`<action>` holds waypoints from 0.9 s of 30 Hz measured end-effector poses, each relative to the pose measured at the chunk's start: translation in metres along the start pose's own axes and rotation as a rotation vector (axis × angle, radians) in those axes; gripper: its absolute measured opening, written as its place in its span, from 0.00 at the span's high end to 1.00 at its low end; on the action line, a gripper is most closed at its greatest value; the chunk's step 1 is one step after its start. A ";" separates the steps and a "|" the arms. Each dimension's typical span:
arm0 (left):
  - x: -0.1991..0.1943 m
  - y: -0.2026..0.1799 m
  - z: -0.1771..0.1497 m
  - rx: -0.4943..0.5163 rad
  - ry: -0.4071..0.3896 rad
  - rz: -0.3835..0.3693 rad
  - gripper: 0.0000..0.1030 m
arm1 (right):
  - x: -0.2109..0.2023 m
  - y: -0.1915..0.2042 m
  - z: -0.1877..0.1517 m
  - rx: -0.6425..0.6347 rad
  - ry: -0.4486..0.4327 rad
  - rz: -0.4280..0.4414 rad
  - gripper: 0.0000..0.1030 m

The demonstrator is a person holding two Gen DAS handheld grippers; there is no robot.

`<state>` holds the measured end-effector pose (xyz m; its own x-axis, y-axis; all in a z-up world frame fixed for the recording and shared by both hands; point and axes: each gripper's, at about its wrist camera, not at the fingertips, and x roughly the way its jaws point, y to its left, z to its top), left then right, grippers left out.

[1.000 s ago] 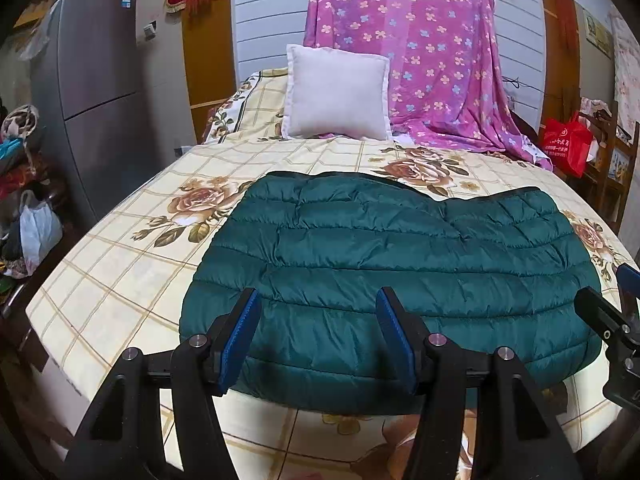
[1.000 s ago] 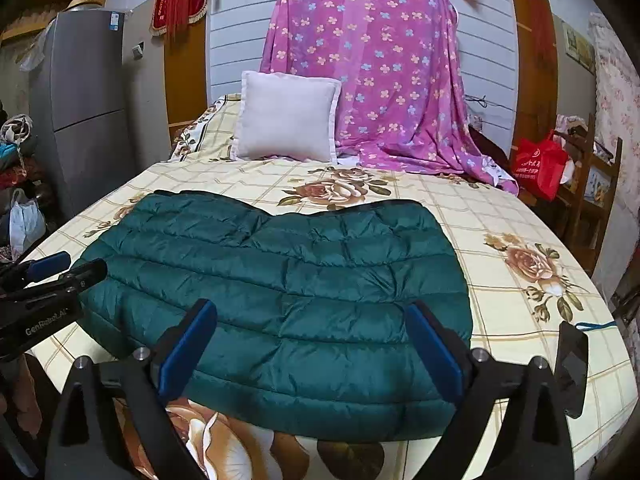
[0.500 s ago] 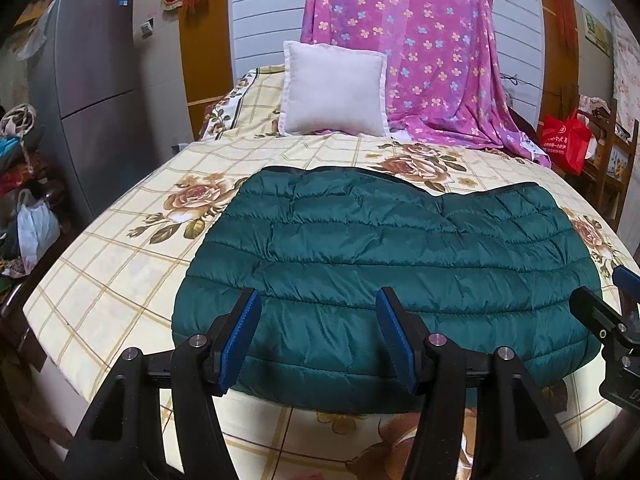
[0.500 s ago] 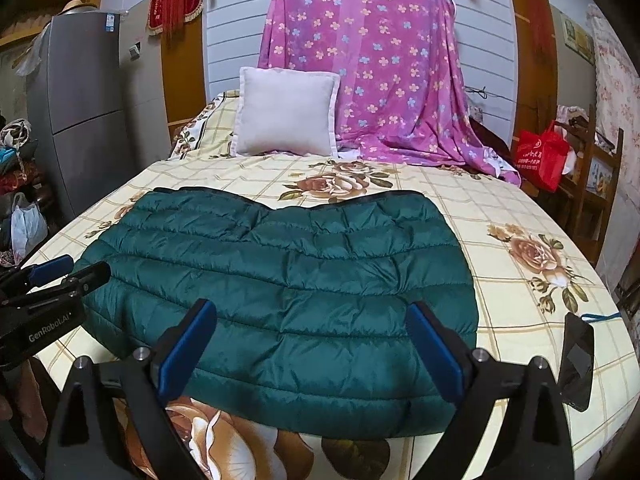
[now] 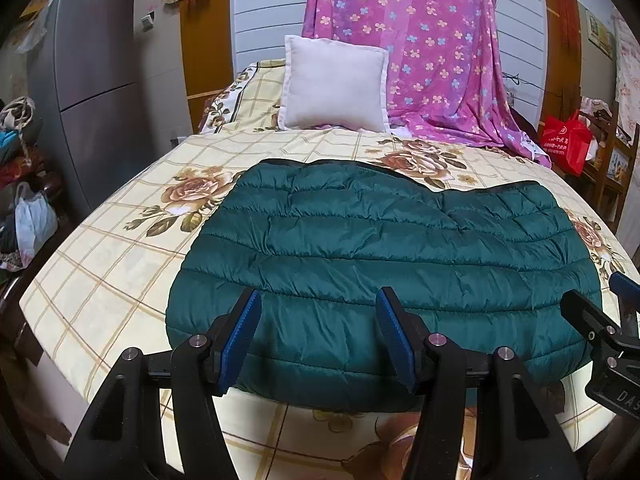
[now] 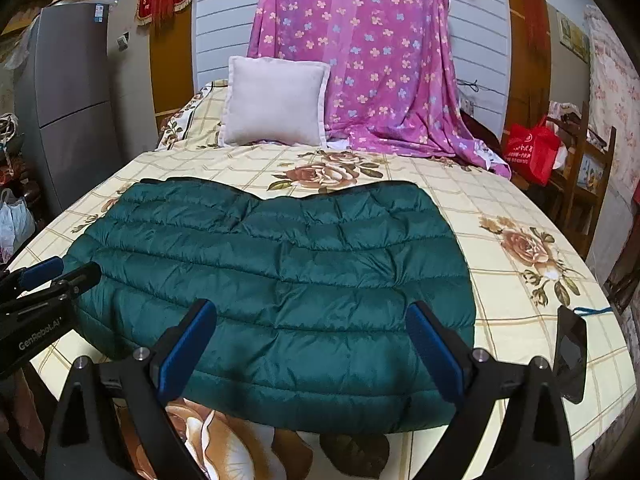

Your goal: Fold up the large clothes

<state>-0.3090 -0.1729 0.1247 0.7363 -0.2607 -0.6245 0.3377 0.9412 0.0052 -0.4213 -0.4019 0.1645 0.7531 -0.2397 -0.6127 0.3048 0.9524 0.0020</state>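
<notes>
On the bed (image 5: 100, 280), under a cream bedspread with a brown grid and rose prints, we find the folded green quilted jacket (image 5: 380, 248) lying flat near the front edge, its dark-trimmed edge turned toward the headboard end. From the right wrist view the jacket (image 6: 280, 264) spreads across the middle of the bedspread, with bare cloth on either side.

Behind it, we note a pink floral blanket (image 5: 420, 48) draped over something tall at the far end, and a white cushion (image 5: 334, 84) propped upright just beside it, on its left. A grey refrigerator (image 5: 100, 92) stands off the bed's left side; a red bag (image 5: 566, 146) sits at the right.

The left gripper (image 5: 318, 332) hangs above the jacket's near hem, jaws parted, blue pads apart, nothing between them. The right gripper (image 6: 312, 348) does likewise, jaws spread wider, empty, over the near hem.

A dark phone (image 6: 570, 354) lies on the bedspread near the right gripper's outer finger.
</notes>
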 end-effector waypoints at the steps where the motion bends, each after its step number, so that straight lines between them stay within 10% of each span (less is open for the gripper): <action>1: 0.000 0.000 0.000 0.000 0.001 0.000 0.61 | 0.001 0.000 0.000 0.003 0.002 0.004 0.05; 27: 0.000 -0.004 -0.005 0.005 0.004 -0.004 0.61 | 0.004 0.001 -0.002 0.022 0.018 0.026 0.05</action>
<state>-0.3132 -0.1756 0.1203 0.7328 -0.2631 -0.6274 0.3434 0.9392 0.0072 -0.4189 -0.4013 0.1602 0.7504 -0.2118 -0.6261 0.2983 0.9538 0.0349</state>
